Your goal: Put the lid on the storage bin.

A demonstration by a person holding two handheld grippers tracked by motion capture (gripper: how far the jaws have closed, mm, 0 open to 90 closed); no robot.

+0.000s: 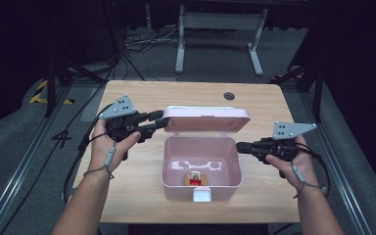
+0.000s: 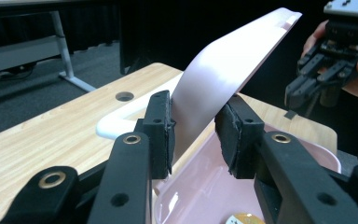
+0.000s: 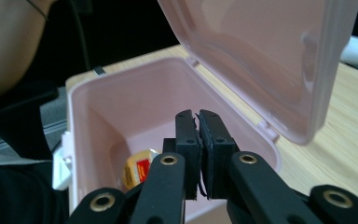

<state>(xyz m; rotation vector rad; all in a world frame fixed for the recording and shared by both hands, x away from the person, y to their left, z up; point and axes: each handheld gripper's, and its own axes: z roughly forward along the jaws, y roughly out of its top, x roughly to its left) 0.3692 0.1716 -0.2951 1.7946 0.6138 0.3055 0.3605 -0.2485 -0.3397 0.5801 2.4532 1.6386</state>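
A pink plastic box (image 1: 174, 183) stands mid-table with its lid (image 1: 205, 120) raised and tilted back. A small round yellow item with a red label (image 1: 195, 178) lies on the box floor, also seen as the yellow item (image 3: 137, 170). My left gripper (image 1: 164, 122) is at the lid's left end; in the left gripper view its pads (image 2: 161, 126) press on both faces of the lid (image 2: 223, 70). My right gripper (image 1: 239, 147) hovers just off the box's right wall, shut and holding nothing. In its own view the right gripper (image 3: 199, 116) points over the box rim (image 3: 121, 79).
The box sits on a light wooden table (image 1: 127, 98) with a round cable hole (image 1: 229, 96) at the back. A white latch (image 1: 201, 195) sticks out at the box's front. A white handle (image 2: 116, 121) hangs behind the lid. White desk legs (image 1: 180, 44) stand on the floor beyond.
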